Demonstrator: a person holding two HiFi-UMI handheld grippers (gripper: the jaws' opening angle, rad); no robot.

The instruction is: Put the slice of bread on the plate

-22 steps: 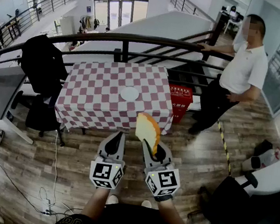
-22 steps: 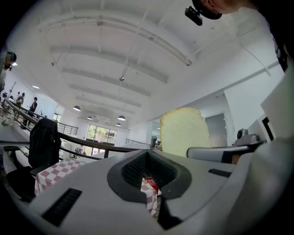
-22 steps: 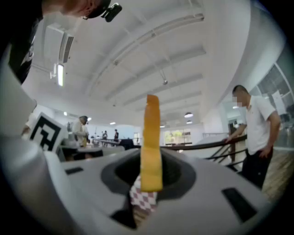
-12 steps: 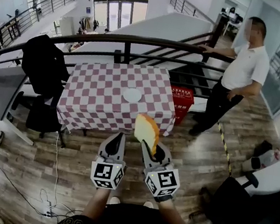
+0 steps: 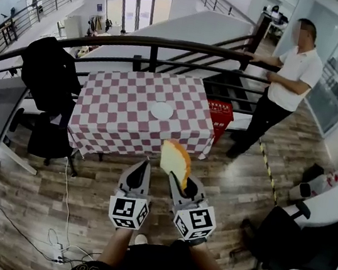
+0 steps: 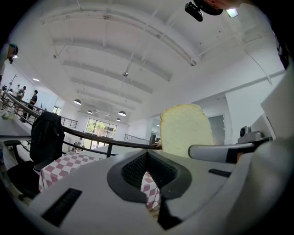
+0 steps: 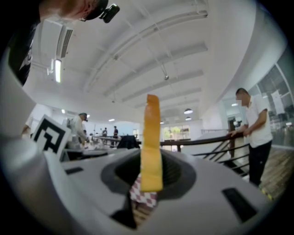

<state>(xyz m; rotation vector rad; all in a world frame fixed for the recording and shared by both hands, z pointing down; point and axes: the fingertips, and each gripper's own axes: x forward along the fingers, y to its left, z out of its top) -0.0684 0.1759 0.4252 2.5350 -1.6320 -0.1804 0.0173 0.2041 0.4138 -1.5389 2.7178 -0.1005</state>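
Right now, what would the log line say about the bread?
right gripper: shut on bread slice, upright | left gripper: shut, empty | plate: on checked table ahead

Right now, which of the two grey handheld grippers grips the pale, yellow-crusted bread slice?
The right gripper: its jaws clamp the lower edge of the upright pale bread slice. The left gripper beside it is shut and empty.

Left gripper [image 6: 147,158], fingers together; upright slice of bread [image 6: 185,130] beside
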